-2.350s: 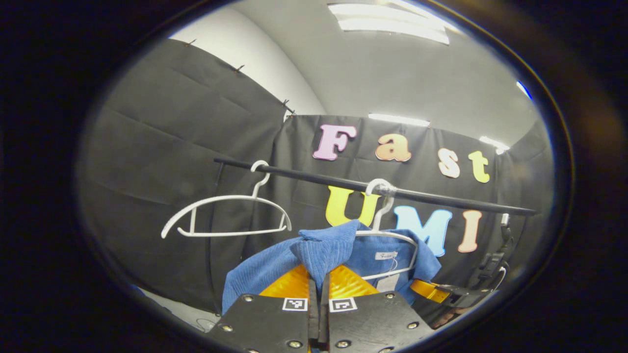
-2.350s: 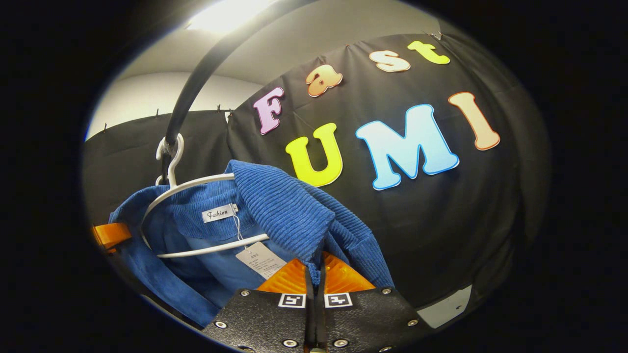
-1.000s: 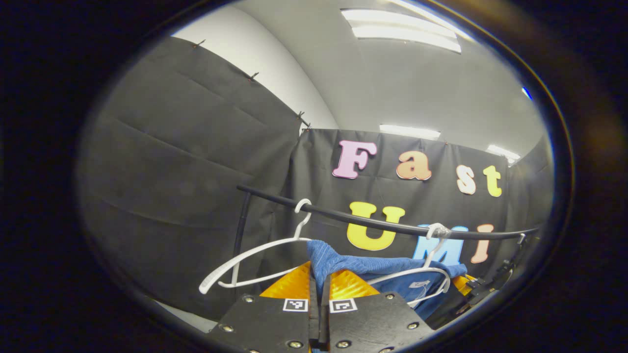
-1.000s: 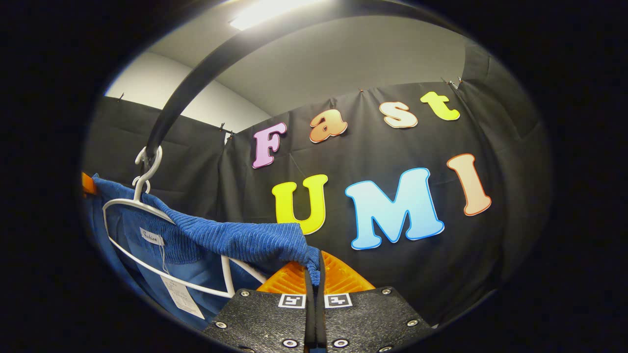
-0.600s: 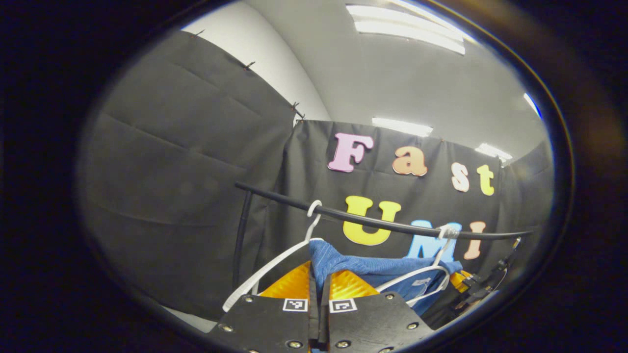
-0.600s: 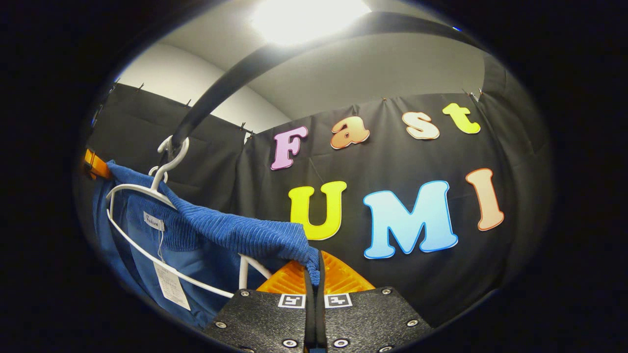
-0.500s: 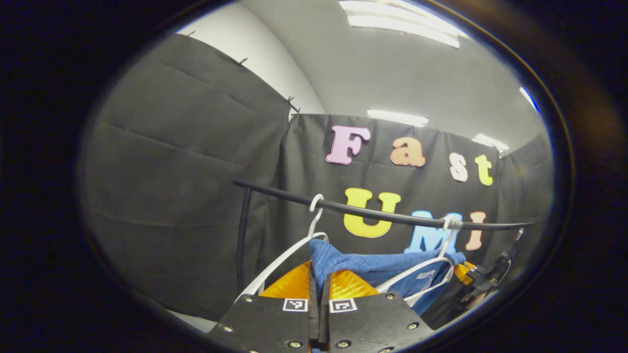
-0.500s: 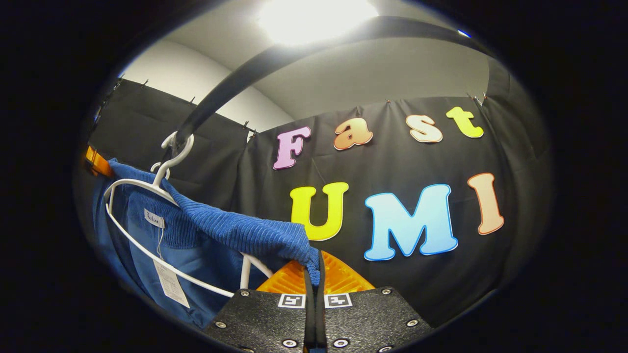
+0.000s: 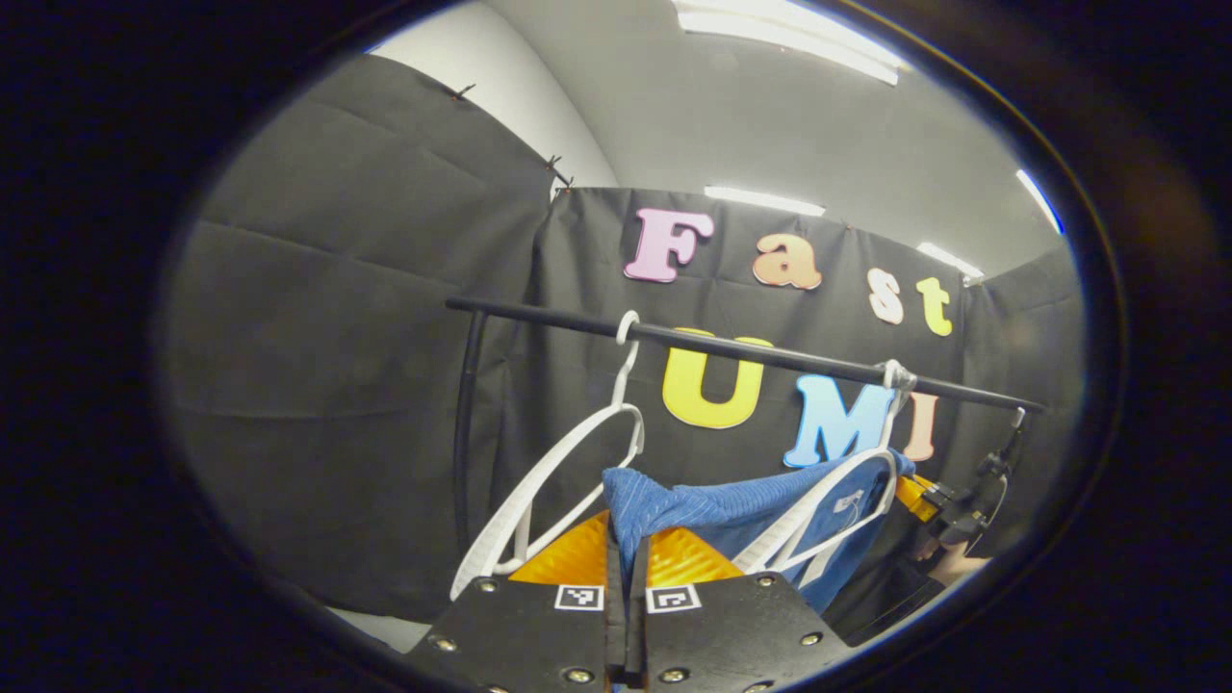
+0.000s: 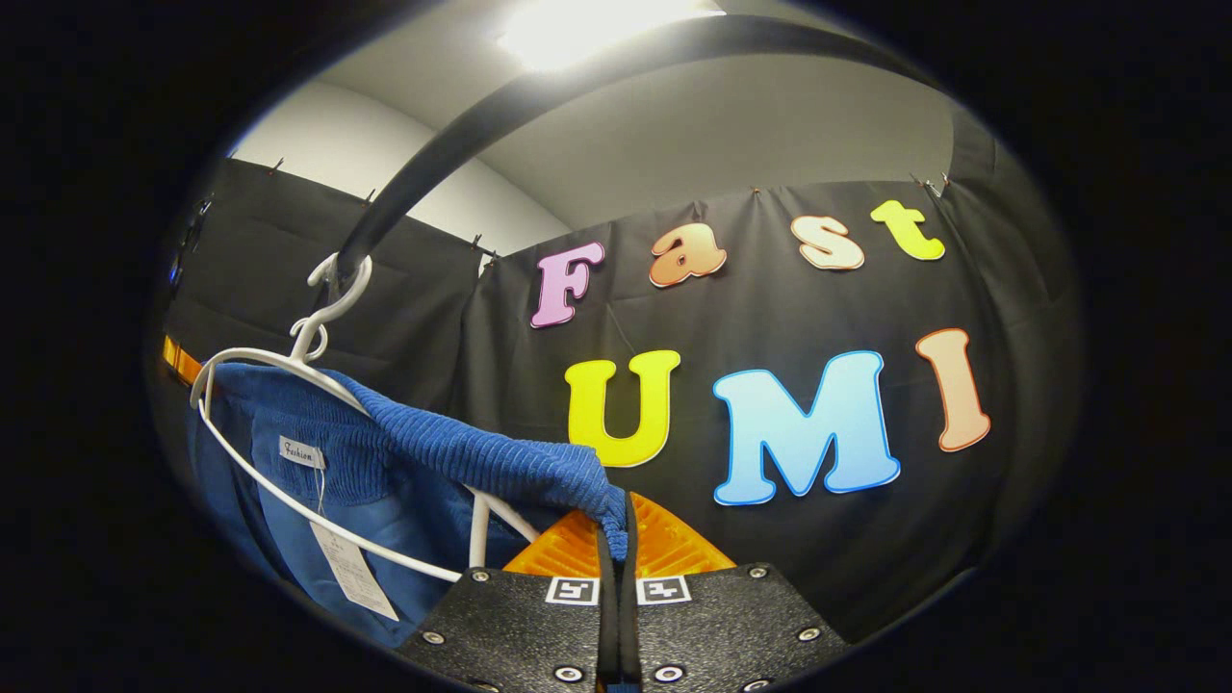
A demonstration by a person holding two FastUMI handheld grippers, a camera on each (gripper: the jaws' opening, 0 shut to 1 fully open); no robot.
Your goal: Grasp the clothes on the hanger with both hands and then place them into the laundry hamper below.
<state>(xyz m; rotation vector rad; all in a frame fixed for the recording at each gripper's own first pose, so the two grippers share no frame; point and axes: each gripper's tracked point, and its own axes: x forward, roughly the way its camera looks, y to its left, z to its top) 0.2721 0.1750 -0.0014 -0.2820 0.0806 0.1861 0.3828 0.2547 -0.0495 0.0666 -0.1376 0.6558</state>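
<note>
Between both clamped grippers, blue garment (image 9: 717, 505) stretches sideways

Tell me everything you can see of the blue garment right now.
The blue garment looks like ribbed corduroy with a smoother lining inside, a sewn neck label and a paper tag on a string. It is partly pulled off its white hanger, whose hook sits on the black rail. The hanger's wire shows bare against the lining. The right gripper is shut on one pinched edge and the left gripper on another, with the cloth stretched between them. Its lower part is out of view.
</note>
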